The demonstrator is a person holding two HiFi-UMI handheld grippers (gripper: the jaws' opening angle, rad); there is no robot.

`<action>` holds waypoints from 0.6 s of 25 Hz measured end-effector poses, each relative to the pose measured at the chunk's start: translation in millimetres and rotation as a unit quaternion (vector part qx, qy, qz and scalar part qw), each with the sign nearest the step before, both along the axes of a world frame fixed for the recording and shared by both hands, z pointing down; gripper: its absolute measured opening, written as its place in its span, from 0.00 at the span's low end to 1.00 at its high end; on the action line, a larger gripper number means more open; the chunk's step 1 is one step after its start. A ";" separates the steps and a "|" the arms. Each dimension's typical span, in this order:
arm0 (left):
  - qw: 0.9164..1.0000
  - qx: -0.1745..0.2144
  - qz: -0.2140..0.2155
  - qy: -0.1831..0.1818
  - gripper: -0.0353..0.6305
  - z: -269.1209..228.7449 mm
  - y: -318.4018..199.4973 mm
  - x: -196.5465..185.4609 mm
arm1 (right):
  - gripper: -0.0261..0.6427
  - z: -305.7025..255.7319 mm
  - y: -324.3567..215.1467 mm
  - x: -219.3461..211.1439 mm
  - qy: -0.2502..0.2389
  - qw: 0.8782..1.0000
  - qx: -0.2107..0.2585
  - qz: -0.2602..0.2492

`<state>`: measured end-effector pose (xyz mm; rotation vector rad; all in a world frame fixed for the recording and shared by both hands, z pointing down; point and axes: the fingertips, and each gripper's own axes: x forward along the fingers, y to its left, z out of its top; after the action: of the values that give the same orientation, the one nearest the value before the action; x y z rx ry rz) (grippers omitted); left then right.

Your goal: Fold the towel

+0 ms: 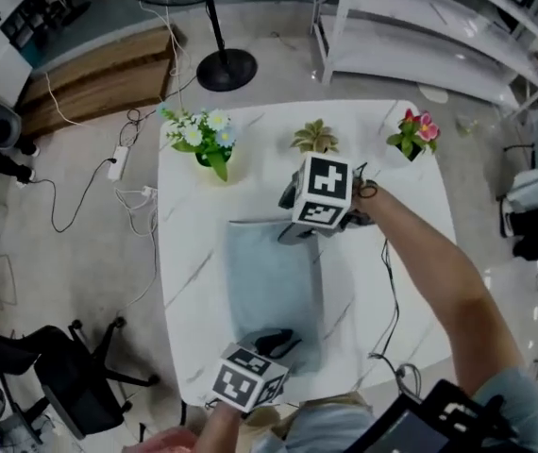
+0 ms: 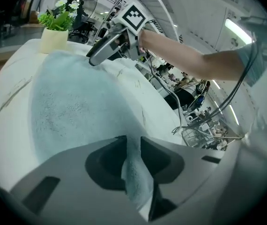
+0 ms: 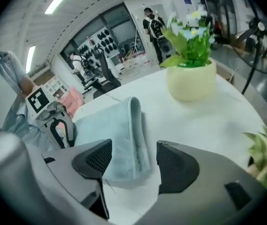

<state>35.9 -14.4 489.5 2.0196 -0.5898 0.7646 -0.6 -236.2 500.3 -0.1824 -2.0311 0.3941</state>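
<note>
- One towel (image 1: 274,286), pale blue-grey, lies flat in the middle of the table (image 1: 189,253). Its long side runs from 12 to 6 o'clock, and its folded edge shows two layers.
- Two grippers are in view, each with a marker cube.
- Left gripper (image 2: 132,140) sits at the towel's 6 o'clock edge. Its jaws stand only a little apart, and a raised ridge of towel fills the gap and touches both.
- Right gripper (image 3: 133,148) hangs over the towel's 1 o'clock corner. Its jaws are spread wide. The doubled edge lies below the gap and is not gripped.
- Three plants stand along the table's far edge:
  - a white-flowered plant (image 1: 203,138) in a cream pot at 11 o'clock
  - a small green plant (image 1: 315,138) at 12
  - a pink-flowered plant (image 1: 414,132) at 1
- One table, white with grey marble veins, is square with rounded corners.
- One bare arm (image 1: 439,281) reaches in from 5 o'clock to the right gripper.
- Around the table is a grey floor (image 1: 90,215), with these things on it:
  - one fan stand (image 1: 226,64) with a round black base at 12 o'clock
  - white shelving (image 1: 420,26) at 1
  - wood boards (image 1: 99,78) at 10
  - white cables (image 1: 123,182) at 9
  - one black chair (image 1: 71,376) at 8
- Both gripper views show a bright hall with ceiling strip lights beyond the table.
</note>
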 end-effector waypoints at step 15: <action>0.995 0.004 -0.094 -0.021 0.15 17.3 -28.1 -39.3 | 0.16 25.2 36.2 -18.7 0.057 0.985 -0.153 -0.059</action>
<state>-3.3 -42.5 506.8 1.9268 -0.7962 0.6919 -19.3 -200.0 525.6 -0.4571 -1.8299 0.6270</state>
